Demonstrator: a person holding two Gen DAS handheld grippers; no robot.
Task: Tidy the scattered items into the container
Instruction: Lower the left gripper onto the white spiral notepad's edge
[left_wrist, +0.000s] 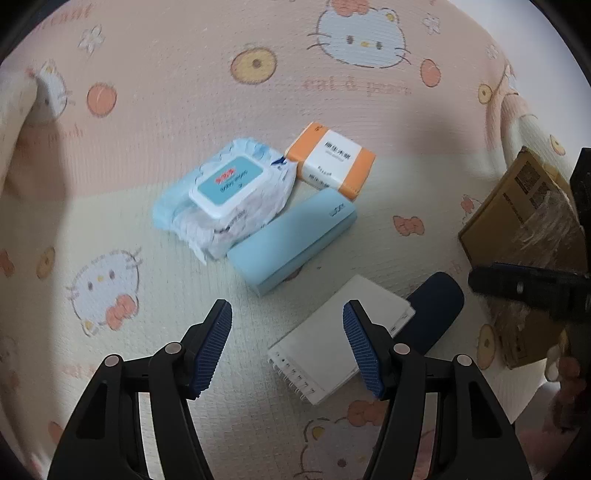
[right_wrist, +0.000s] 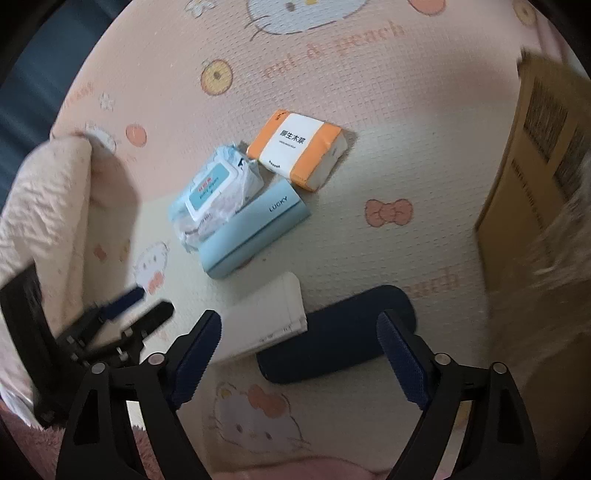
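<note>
Scattered items lie in a loose cluster on the pink-and-cream cartoon-print bedsheet (left_wrist: 155, 122), all of them outside the brown cardboard box (left_wrist: 517, 206) that stands at the right edge.

Right gripper (right_wrist: 303, 354), jaws spread wide with nothing between the pads, hangs tilted steeply down over the dark navy oval case (right_wrist: 338, 332), which sits just beside the white spiral-bound notepad (right_wrist: 269, 314). That case looks like the likeliest first pick. To do it well, I would bring the pads down across its short width near the middle, keeping the left-hand pad clear of the notepad's edge so that only the case is squeezed.

Left gripper (left_wrist: 288, 343) is likewise wide and empty, angled steeply down above the sheet, one pad over the notepad's corner.

Further out lie the light blue hard rectangular case (left_wrist: 291, 243), then the crinkled white-and-blue pack of wet wipes (left_wrist: 225, 195) touching it, and the orange-and-white tissue pack (left_wrist: 330, 160) just behind.
</note>
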